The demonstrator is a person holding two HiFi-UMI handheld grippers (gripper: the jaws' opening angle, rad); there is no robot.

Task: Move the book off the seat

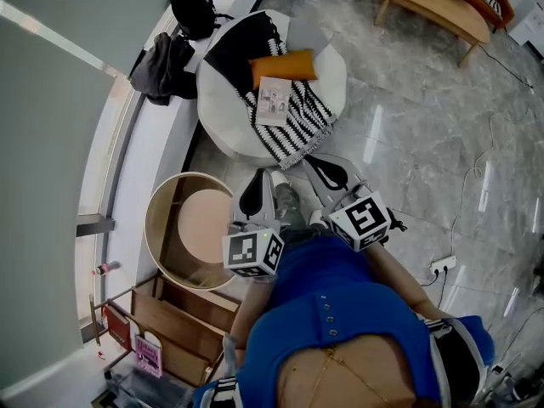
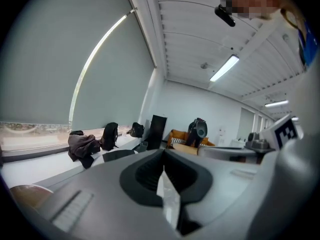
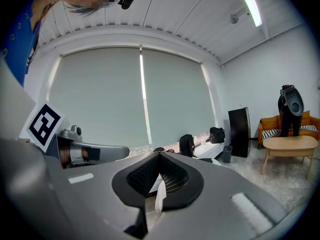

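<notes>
A thin book [image 1: 273, 100] with a pale cover lies on the round white seat [image 1: 223, 117], on top of a black-and-white striped blanket [image 1: 297, 121] and just in front of an orange cushion [image 1: 283, 65]. Both grippers are held close to the person's body, well short of the seat. My left gripper [image 1: 252, 195] points toward the seat with its jaws shut and nothing between them [image 2: 164, 176]. My right gripper [image 1: 327, 173] is beside it, also shut and empty [image 3: 159, 184]. Neither gripper view shows the book.
A round wooden drum table [image 1: 191, 226] stands left of the grippers, with a low wooden shelf [image 1: 174, 321] nearer me. Dark bags [image 1: 163, 66] sit on the window ledge. A wooden coffee table [image 1: 433, 5] is at the far right, and a power strip [image 1: 442, 266] with a cable lies on the marble floor.
</notes>
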